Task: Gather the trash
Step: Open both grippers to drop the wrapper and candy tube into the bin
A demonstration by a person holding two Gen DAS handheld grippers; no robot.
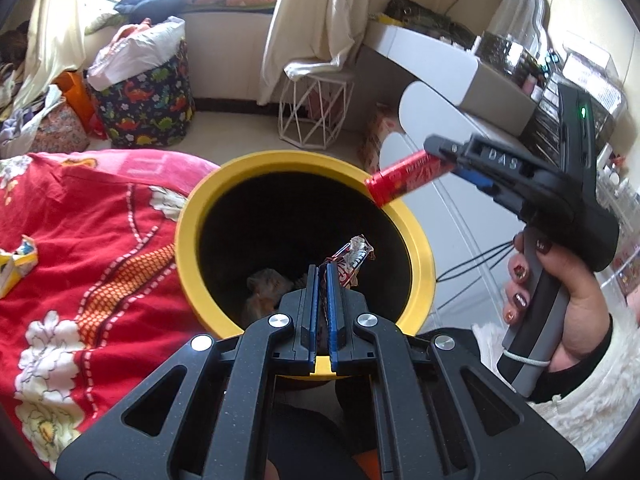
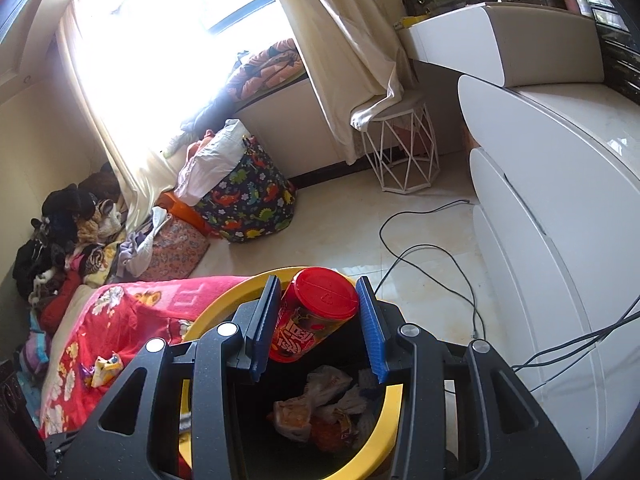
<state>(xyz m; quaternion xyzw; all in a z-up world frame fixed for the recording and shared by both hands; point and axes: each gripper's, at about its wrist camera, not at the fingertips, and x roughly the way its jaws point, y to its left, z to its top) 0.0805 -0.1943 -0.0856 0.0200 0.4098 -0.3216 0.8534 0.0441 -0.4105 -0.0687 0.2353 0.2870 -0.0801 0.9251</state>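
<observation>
A yellow-rimmed black trash bin (image 1: 416, 240) stands beside the bed; several crumpled wrappers (image 2: 316, 408) lie in its bottom. My left gripper (image 1: 322, 270) is shut on a red and silver snack wrapper (image 1: 352, 258) and holds it over the bin's opening. My right gripper (image 2: 318, 290) is shut on a red cylindrical snack can (image 2: 312, 316) with a red lid, held over the bin's rim (image 2: 390, 404). In the left wrist view the right gripper (image 1: 436, 154) holds the can (image 1: 404, 178) above the bin's far right rim.
A red floral blanket (image 1: 80, 240) covers the bed at left, with a yellow wrapper (image 1: 14, 266) on it, also in the right wrist view (image 2: 105, 368). A dinosaur-print hamper (image 2: 248, 200), a white wire stool (image 2: 404, 156), a white dresser (image 2: 540, 200) and floor cables (image 2: 424, 248) stand around.
</observation>
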